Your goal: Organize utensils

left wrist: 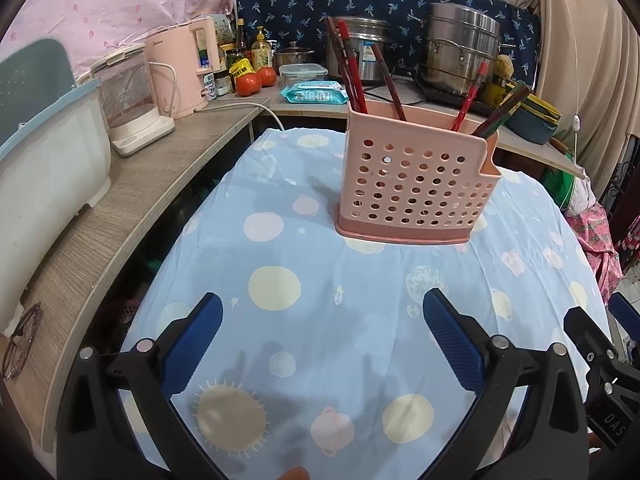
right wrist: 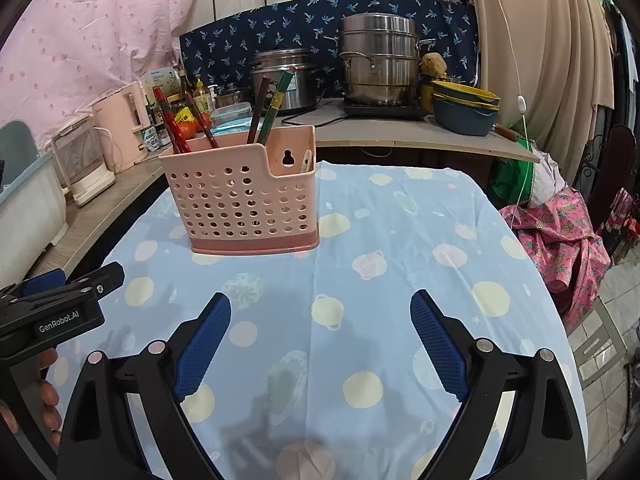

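A pink perforated utensil holder [left wrist: 416, 192] [right wrist: 244, 196] stands upright on the table's blue planet-print cloth [left wrist: 320, 264] [right wrist: 400, 240]. Several red, brown and green chopsticks [left wrist: 352, 68] [right wrist: 172, 124] lean out of its top. My left gripper [left wrist: 322, 312] hovers open over the cloth, well short of the holder, with nothing between its blue pads. My right gripper [right wrist: 320, 312] is open too and empty, to the right of the holder and nearer than it. In the right wrist view the left gripper's body [right wrist: 60, 312] shows at the left edge, held by a hand [right wrist: 48, 396].
A wooden counter [left wrist: 160, 168] wraps the table's left and back. On it stand a pink kettle [left wrist: 180, 68], a glass kettle [left wrist: 128, 100], a white tub [left wrist: 44, 168], steel pots [right wrist: 380, 60], stacked bowls [right wrist: 464, 104], tomatoes, bottles. Glasses [left wrist: 24, 340] lie at left.
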Demonstrator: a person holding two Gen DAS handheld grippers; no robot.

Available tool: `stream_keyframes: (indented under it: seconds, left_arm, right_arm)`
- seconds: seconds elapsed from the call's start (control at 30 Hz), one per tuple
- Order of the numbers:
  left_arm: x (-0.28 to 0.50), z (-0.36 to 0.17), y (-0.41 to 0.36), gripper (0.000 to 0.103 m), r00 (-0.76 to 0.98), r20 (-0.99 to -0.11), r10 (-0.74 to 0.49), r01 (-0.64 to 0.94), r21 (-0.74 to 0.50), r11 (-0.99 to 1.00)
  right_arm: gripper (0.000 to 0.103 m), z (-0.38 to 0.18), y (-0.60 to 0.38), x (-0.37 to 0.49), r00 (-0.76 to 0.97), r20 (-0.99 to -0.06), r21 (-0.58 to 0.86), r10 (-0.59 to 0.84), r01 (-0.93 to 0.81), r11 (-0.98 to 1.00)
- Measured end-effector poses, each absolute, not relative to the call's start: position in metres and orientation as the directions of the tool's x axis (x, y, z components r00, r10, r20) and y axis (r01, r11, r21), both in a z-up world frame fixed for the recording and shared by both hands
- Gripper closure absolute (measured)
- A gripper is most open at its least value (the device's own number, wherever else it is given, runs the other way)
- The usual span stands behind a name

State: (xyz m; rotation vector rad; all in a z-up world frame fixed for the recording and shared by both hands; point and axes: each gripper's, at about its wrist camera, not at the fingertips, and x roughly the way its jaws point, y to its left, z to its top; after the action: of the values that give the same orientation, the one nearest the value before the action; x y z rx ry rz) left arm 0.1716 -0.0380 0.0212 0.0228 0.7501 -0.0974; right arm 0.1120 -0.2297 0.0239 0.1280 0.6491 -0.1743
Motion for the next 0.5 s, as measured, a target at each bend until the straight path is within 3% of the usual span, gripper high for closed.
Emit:
stream_keyframes:
  seconds: [0.07,0.13,0.5]
  left_arm:
    - [0.1717,0.02,-0.038,0.007,0.726,-0.683,-0.078,0.094,-0.014,0.995]
    - [0.1711,0.0188,-0.0385,0.007,0.725,-0.685,-0.076,0.092,-0.013,0.996]
    - [0.1683,0.0163,-0.0421,0.007,0.725,-0.684,-0.08,0.109,-0.001,0.994]
  right_arm:
    - [0.015,0.0239,-0.2297,0.1121,0.781,-0.612,0.059,-0.122,0.199,0.978]
    - [0.007,0.0219,-0.2278,0.1131,0.779,-0.617,0.057,-0.116,0.192,0.98]
    - [0.007,0.0172,-0.2218,0.1145,0.77,-0.628,0.053,-0.11,0.183,0.982]
